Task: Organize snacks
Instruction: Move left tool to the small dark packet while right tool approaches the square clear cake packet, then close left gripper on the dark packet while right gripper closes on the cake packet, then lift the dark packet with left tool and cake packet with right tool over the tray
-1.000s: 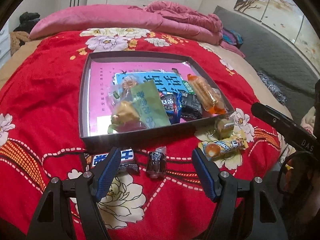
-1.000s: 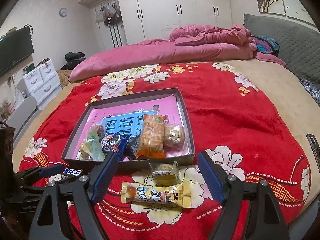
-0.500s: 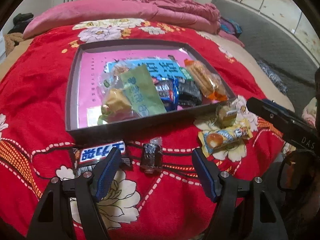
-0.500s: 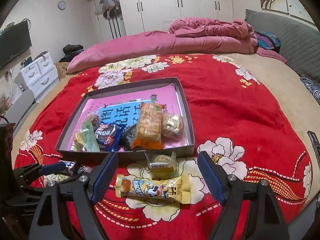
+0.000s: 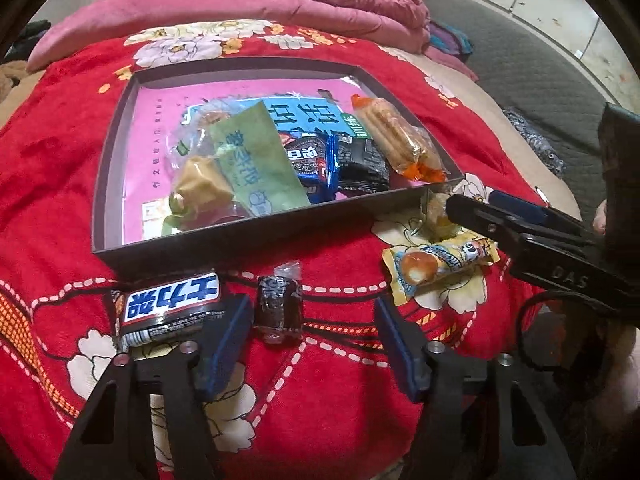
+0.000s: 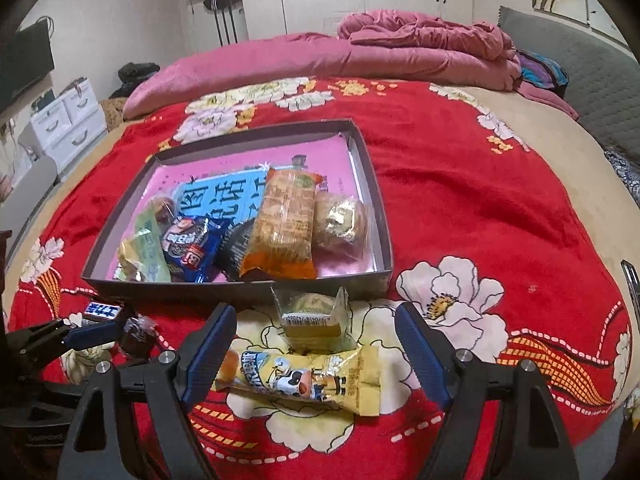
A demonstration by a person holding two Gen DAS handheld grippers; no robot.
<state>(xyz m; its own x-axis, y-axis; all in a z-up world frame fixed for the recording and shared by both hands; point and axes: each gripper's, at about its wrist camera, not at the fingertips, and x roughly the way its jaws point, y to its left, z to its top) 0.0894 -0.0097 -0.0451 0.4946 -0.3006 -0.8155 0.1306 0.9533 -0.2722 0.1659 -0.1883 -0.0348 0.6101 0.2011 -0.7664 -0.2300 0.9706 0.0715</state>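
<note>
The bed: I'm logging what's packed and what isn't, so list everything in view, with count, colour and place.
Box: one, dark, pink-lined, on blanket.
Snacks in box: about seven, mixed colours, near end.
Yellow snack bag: one, between right gripper's fingers, untouched.
Clear-wrapped cake: one, outside box wall.
Dark candy: one, between left gripper's fingers.
Blue-white bar: one, left of candy.
Blanket: one, red floral.
Quilt: pink, behind.
Left gripper: closing, pads clear.
Right gripper: open.

We see the right hand-held gripper (image 6: 314,354) open over a yellow snack (image 6: 300,376) on the bed (image 6: 460,200), box (image 6: 376,216) behind.
</note>
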